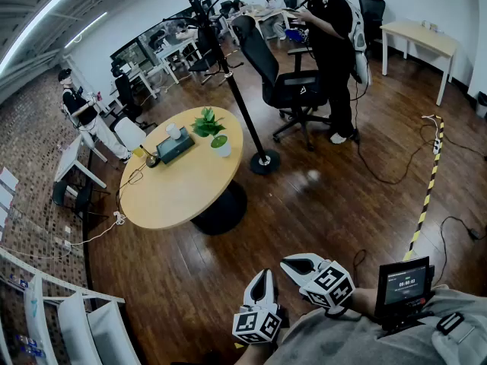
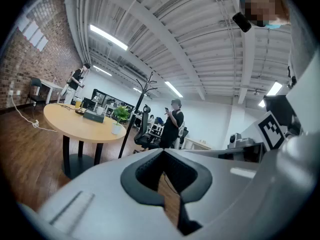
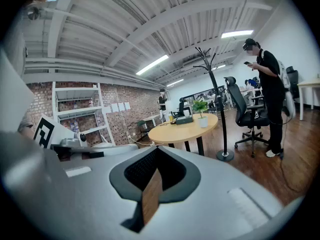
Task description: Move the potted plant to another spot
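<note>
**Well back from the table, both claws closed on nothing**

Underfoot, a dark wooden plank floor (image 1: 319,204) fills most of the head view. A yellow-and-black striped tape line (image 1: 428,192) runs along it at the right. Ahead and to my left stands a round pale wooden table (image 1: 175,196) on a dark pedestal base. It is well apart from both my claws.

Just beside the table's far right edge rises a tall black coat stand (image 1: 228,74) with its round foot on the floor. Behind that is a black wheeled office chair (image 1: 285,82). A person in black clothes (image 1: 331,52) stands next to the chair, holding something small up in both hands.

My left claw (image 1: 262,280) and my right claw (image 1: 300,265) sit low in the head view, close to my body and side by side. Each carries its white cube with square markers. In the left gripper view, my left claw (image 2: 165,176) has its jaws pressed together, with only a thin sliver of floor showing through and nothing between them. In the right gripper view, my right claw (image 3: 152,179) is closed the same way and is also empty.

On the far part of the tabletop lies a dark rectangular box (image 1: 175,144). Just to its right, near the table's edge on the coat-stand side, stands the green leafy potted plant (image 1: 213,131) in its white round pot, upright. It also shows in both gripper views (image 2: 120,115) (image 3: 201,109), distant. A small white cup (image 1: 173,131) sits just behind the box.
</note>
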A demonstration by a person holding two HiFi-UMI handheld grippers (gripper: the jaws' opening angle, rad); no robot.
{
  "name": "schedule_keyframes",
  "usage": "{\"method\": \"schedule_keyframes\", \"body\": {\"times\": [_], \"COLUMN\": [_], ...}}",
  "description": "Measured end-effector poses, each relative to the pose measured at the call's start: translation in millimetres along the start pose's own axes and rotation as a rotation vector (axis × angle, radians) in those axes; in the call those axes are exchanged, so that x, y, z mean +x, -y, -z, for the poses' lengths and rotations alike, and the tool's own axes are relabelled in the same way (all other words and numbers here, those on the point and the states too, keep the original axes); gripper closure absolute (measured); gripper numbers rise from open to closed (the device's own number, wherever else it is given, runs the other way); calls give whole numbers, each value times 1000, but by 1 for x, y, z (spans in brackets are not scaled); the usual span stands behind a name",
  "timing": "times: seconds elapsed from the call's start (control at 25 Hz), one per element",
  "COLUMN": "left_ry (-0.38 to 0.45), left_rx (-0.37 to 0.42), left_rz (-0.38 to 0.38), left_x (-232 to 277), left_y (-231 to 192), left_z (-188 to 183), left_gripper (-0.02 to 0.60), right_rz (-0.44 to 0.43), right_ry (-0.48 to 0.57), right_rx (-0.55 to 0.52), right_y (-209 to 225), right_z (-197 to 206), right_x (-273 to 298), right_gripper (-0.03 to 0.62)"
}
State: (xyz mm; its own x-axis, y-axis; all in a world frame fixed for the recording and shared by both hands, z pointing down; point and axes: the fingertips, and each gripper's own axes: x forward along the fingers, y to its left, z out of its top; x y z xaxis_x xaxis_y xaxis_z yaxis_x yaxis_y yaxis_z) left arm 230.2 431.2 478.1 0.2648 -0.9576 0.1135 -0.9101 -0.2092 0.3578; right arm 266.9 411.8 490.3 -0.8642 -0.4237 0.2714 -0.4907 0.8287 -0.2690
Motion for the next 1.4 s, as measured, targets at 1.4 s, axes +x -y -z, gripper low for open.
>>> {"method": "schedule_keyframes", "body": {"times": [1.4], "left_ry": [78], "left_rx": [25], "left_rz": [-158], "left_x": [266], "left_y": [-156], "left_z": [-110], "left_gripper": [580], "right_rz": [-90], "right_ry": [52], "right_rx": [-45], "right_y": [217], "right_z": [-143], "right_x": [220], "right_gripper": [588]}}
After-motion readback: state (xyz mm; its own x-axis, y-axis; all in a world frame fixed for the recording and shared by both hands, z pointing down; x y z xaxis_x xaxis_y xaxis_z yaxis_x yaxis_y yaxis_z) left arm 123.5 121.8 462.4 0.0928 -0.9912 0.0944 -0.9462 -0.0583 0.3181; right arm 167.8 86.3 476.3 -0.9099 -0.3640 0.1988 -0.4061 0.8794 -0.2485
